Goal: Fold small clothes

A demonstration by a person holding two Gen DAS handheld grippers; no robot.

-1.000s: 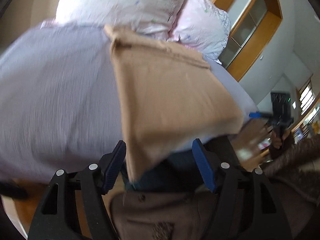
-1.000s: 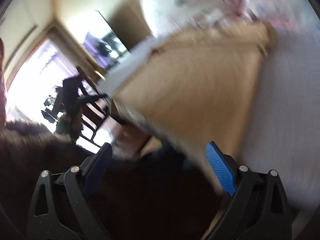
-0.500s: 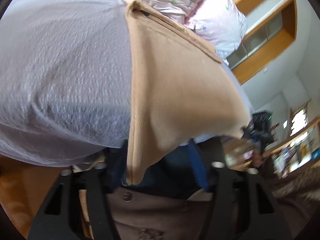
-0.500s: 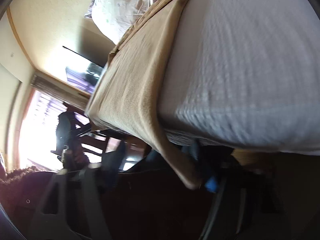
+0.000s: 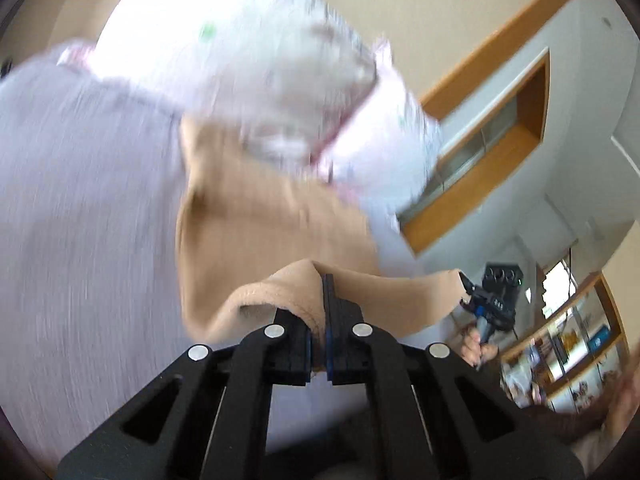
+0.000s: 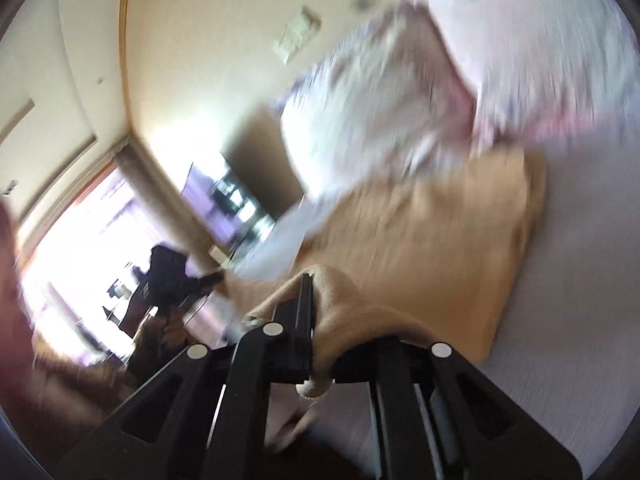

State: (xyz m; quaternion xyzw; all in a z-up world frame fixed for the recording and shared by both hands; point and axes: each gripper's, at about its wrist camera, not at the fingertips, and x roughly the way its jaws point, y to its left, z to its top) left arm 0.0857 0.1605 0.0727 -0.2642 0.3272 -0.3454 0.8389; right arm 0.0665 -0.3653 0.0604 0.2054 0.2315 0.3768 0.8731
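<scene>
Pinching tan garment [image 5: 256, 224] at both near corners: left gripper [image 5: 320, 312] clamped on fold, right gripper [image 6: 316, 320] clamped too; rest lying on pale bedsheet [image 5: 80, 208], floral pillows [image 5: 248, 64] behind.

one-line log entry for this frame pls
stage: fold start | left claw: shut on tan cloth corner | right claw: shut on other corner | cloth: far part lies on bed sheet | views: motion-blurred

Both the left gripper [image 5: 319, 312] and the right gripper [image 6: 316, 320] have their fingers pinched together on tan cloth [image 5: 260, 236].
</scene>
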